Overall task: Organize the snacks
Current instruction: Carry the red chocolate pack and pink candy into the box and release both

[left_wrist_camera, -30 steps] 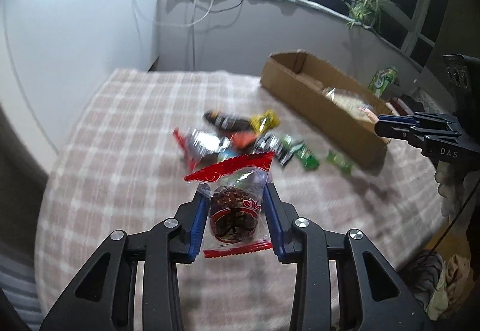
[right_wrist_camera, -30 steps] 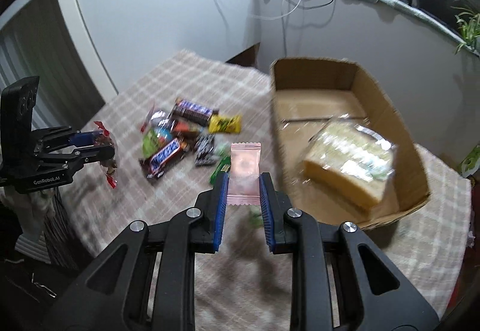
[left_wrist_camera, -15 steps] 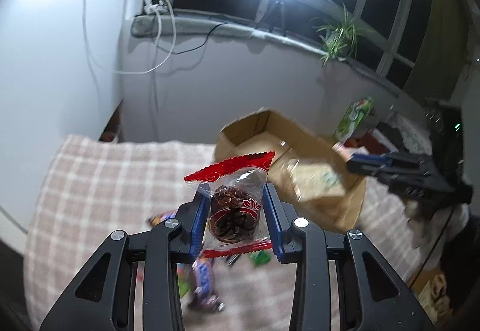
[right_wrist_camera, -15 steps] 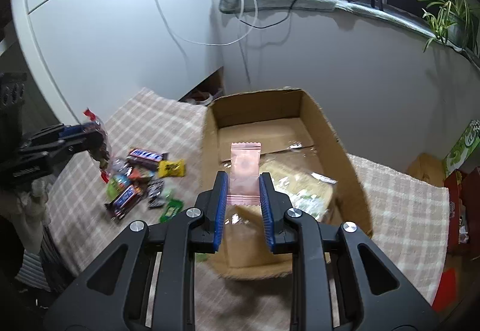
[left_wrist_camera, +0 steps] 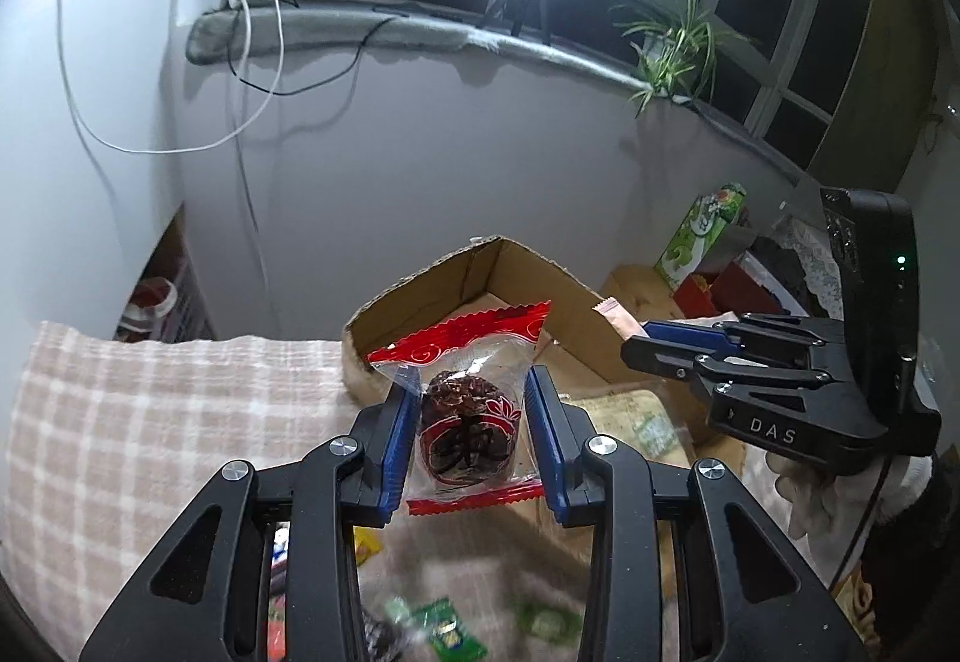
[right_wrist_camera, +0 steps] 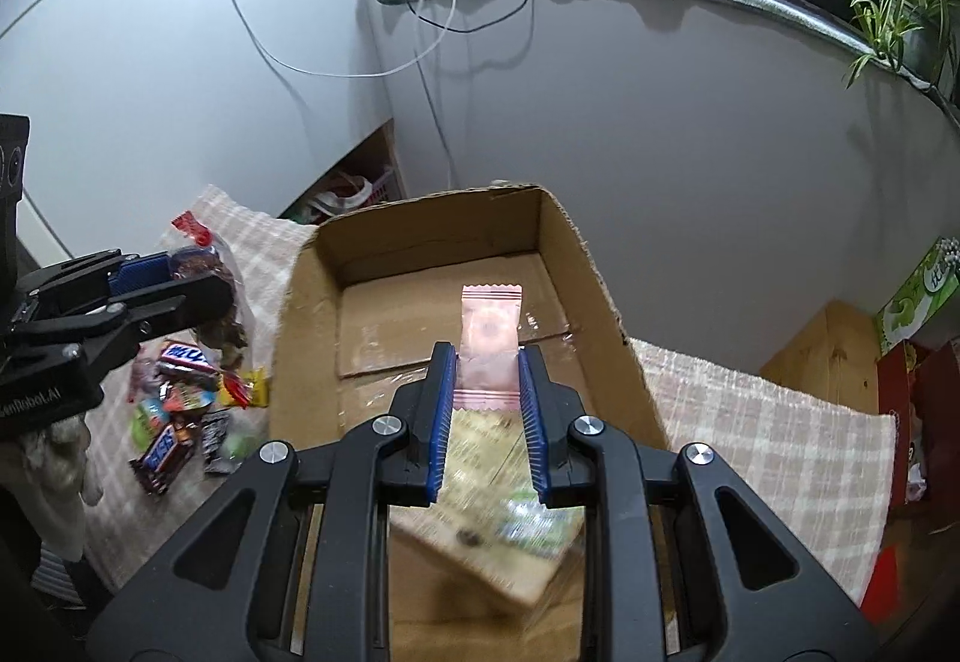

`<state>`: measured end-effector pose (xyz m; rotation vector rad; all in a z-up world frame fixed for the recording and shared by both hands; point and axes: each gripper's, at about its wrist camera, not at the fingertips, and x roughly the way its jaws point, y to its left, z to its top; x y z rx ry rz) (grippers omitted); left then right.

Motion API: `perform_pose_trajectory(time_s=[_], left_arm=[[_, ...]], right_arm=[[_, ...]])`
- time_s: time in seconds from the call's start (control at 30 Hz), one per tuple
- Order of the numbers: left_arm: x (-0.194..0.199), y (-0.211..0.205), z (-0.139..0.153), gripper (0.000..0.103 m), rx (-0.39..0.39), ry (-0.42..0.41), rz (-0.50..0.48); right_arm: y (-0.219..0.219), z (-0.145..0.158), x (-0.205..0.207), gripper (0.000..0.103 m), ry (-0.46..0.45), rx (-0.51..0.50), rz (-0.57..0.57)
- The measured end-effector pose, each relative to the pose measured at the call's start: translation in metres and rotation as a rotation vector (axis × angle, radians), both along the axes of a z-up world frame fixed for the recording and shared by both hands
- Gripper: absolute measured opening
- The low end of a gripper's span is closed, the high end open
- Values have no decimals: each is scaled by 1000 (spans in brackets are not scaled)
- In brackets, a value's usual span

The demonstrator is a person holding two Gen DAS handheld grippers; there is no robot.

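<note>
Above the checked-cloth worktop (right_wrist_camera: 768, 422), both hand-held grippers hang over or beside the open cardboard box (right_wrist_camera: 564, 236). Left hand-held gripper (left_wrist_camera: 471, 422): blue pads clamped on a clear, red-edged snack packet (left_wrist_camera: 471, 398) w/ a dark round sweet inside; packet upright, held in the air just short of the box's near-left corner. Right hand-held gripper (right_wrist_camera: 487, 404): pads closed on a pale pink sachet (right_wrist_camera: 489, 338), upright, above the box interior. Box floor: a wrapped loaf-like package (right_wrist_camera: 498, 518) lies at the near end, partly blurred; rest of the floor is bare cardboard w/ clear tape. Left of the box, on the cloth: loose pile of small snack bars and sweets (right_wrist_camera: 186, 410), well apart from both held items. Right-wrist view also shows the left hand-held gripper from the side, packet between its pads. Background: window sill w/ cables, potted plant (right_wrist_camera: 900, 14).
</note>
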<state>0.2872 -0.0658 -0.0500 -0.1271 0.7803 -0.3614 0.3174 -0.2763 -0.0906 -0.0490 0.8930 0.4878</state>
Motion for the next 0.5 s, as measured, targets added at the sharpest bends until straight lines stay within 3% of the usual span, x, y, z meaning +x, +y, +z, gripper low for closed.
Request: perform_pose_trajectory(time_s=[0.4, 0.43, 0.5], left_arm=[[20, -17, -15, 36, 11, 47, -15], [20, -18, -15, 38, 14, 49, -17], [20, -19, -14, 58, 16, 50, -18]], right_arm=[[3, -19, 19, 22, 34, -16, -15], [3, -19, 19, 26, 32, -19, -20], [2, -18, 20, 43, 23, -21, -29]])
